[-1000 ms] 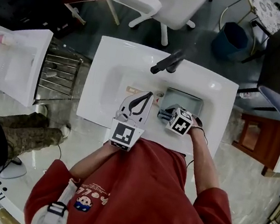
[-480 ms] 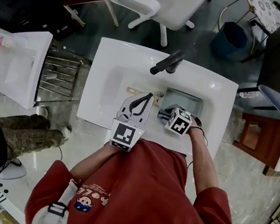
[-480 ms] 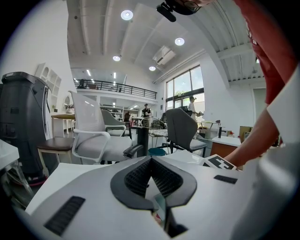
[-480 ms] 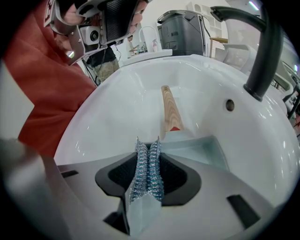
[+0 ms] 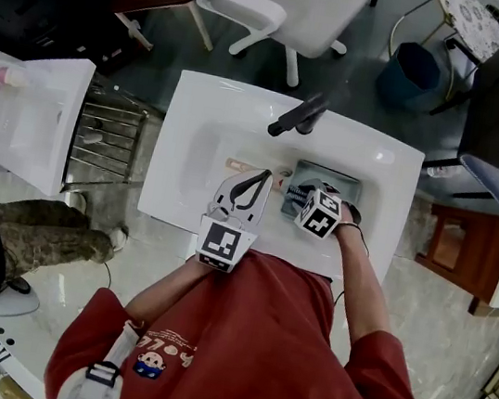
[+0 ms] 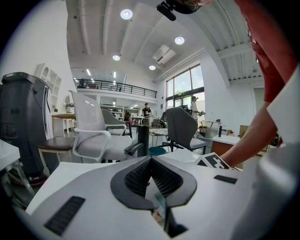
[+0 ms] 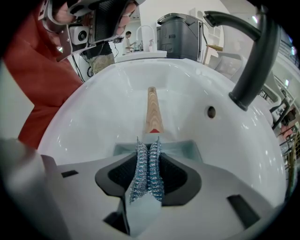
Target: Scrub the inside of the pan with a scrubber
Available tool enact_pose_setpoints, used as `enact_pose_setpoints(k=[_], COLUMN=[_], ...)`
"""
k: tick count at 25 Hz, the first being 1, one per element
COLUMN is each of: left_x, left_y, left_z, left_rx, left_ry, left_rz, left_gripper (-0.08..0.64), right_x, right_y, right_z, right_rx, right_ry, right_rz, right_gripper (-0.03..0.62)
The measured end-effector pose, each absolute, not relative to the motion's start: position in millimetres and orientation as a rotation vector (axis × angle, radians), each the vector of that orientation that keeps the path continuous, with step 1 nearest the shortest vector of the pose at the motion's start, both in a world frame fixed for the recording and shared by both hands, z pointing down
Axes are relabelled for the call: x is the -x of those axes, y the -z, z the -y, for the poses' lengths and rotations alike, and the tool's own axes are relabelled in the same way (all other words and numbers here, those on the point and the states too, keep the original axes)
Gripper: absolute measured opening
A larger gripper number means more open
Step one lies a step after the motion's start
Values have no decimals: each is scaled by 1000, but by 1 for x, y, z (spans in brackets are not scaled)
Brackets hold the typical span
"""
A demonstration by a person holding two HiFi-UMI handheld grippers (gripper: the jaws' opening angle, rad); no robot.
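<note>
A grey-green square pan (image 5: 333,176) lies in the white sink (image 5: 198,106), its wooden handle (image 5: 247,166) pointing left. In the right gripper view the pan's rim (image 7: 188,148) shows just beyond the jaws and the handle (image 7: 152,108) runs away from them. My right gripper (image 5: 298,195) is shut on a steel-wool scrubber (image 7: 147,169) and sits low over the pan's left part. My left gripper (image 5: 258,178) hovers above the sink's front edge near the handle. Its jaws are shut with the tips touching (image 6: 151,160), and nothing is held between them.
The dark faucet (image 5: 298,114) arches over the basin from the far rim, and in the right gripper view the faucet (image 7: 255,56) stands at the right. An overflow hole (image 7: 211,111) marks the sink wall. A white chair (image 5: 290,3), a blue bin (image 5: 411,71) and a wire rack (image 5: 106,129) surround the sink.
My right gripper has shifted slightly farther over the pan with the scrubber in it. The left gripper has hardly moved.
</note>
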State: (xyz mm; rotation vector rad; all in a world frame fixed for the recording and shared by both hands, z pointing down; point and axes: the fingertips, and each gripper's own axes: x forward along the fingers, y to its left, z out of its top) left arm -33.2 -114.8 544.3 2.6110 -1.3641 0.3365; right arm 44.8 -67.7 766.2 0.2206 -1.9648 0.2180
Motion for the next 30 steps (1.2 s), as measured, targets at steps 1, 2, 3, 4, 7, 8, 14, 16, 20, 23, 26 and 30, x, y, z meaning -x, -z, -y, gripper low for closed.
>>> enact_pose_setpoints(k=[1,2,3,4,7,8,14,16,20,23,26,30], left_x=[33,32,31,31,31,32,31,31,32,30,29,28], left_y=[-544,-543,-542,-541,-540,-540,-542,-544,-546,-547,-548,-545], left_z=[114,114,114,115,116,116,115,115,117,117,116,116], left_rx=[-2601,-2592,-2590,-2591,-2576,-2577,-2587,-2604,-2659,-2661,-2660,-2661], left_ry=[-340,-342,-342,-340,-339,-342,-363,-366,-379,-385,-382,-375], left_rz=[1357,1350,1346,1346,1343,1344,1343,1345,1369,1359,1354,1360], left_gripper=[14,14,14,14,14,14,14,14,14,14,14,14], right_x=[-46,-46,-47,-48,-50,-50,-53,-53,-52,-53,-52,-52], right_y=[-766,-766,-766,-767,-768,-769,-772,-772,-773,-774,-774,-774], right_z=[72,77,82,87,97,101,117,123,128,128,127,127], right_rx=[-240,-262,-285,-308,-359,-373,-458,-487,-499,-497,-500,-509], right_ry=[-193,-169,-150,-137,-101,-83,50,82,96,97,98,92], right_rz=[1963,1960,1958,1957,1950,1947,1922,1912,1909,1911,1909,1909], right_gripper=[162,163,163,163,163,163,164,163,163,163,163,163])
